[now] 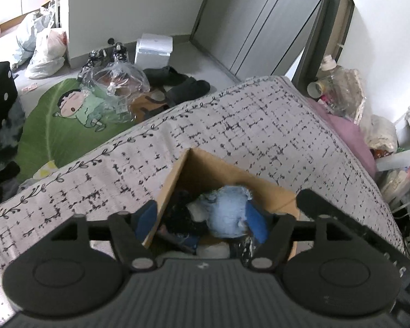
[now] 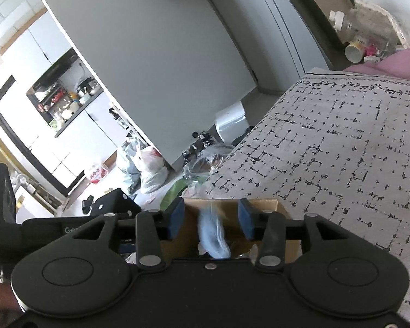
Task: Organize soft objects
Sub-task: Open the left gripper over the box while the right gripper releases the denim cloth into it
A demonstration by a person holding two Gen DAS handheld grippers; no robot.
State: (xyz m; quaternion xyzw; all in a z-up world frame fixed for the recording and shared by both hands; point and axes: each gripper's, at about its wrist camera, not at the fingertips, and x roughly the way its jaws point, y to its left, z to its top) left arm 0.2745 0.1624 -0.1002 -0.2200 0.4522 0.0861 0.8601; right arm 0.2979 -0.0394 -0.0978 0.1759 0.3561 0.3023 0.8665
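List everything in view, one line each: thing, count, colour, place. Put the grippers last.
cardboard box: one, brown, open on the bed cover
light blue soft item: one, blurred, in the box between the open jaws
dark soft items: count unclear, black, in the box at left
bed cover: one, pale with black grid print, under the box
pink bedding: one, at the cover's right edge
green leaf mat: one, cartoon print, on the floor
clear plastic bag: one, on the mat
white box: one, by the wall
white bags: several, on the floor at left
left gripper: black with blue pads, open above the box
right gripper: black with blue pads, open, pads clear of the blue item
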